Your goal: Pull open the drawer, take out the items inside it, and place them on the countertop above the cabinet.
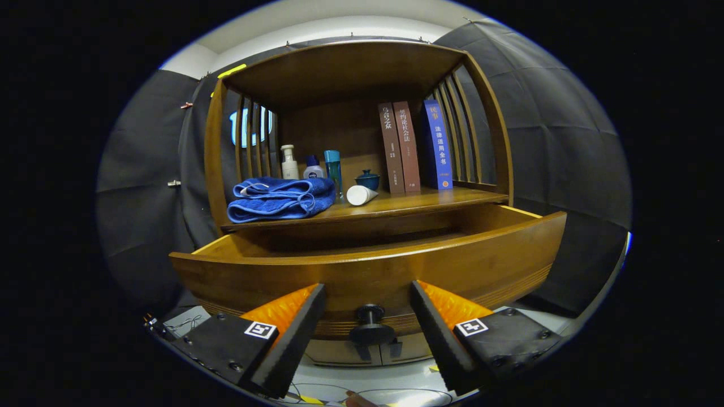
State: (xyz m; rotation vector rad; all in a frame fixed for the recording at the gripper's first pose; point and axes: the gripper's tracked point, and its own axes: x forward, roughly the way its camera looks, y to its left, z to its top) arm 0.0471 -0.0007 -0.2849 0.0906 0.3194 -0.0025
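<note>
Drawer [373,271] pulled out, centre frame; gripper [367,316] spread wide astride knob [370,325], low centre, apparently let go to reach inside.

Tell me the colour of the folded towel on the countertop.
Blue; the towel shows best in the gripper view, beyond the open gripper.

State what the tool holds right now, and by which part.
Nothing is held. The tool is open, its fingers spread either side of the drawer knob without touching it.
</note>
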